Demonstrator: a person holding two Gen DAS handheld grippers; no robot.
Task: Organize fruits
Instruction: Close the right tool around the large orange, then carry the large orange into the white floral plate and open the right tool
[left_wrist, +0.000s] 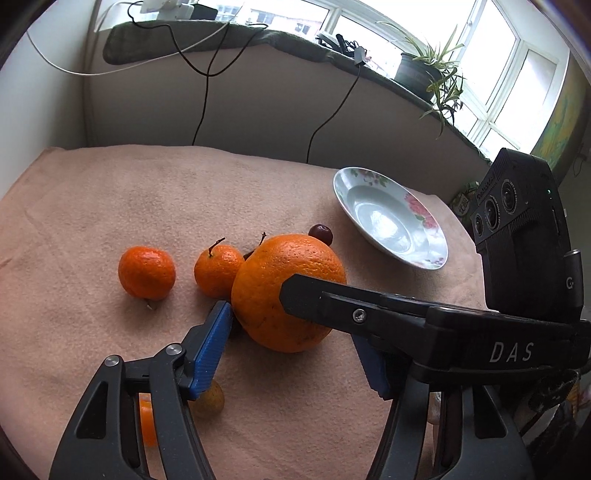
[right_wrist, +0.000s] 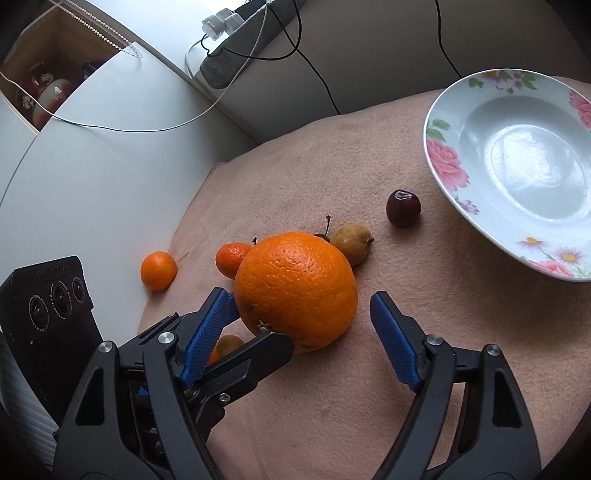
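The big orange sits near the middle of the counter, on a soft pink cloth, and the plate waits empty toward the far right corner. Both grippers crowd around this one fruit. The right gripper has its jaws spread open around the orange: the left blue pad looks to be just touching its side, while the right pad stands apart from it. The left gripper is open too, with one blue pad right beside the orange and not squeezing it. The orange looks heavy, firm and a bit bumpy, so it should not slip much, but it is round and can roll. The best place to hold it is across its fat middle. It has no long side; its little stem end points toward the right wrist camera. A cherry, two small oranges and a small brown fruit lie nearby.
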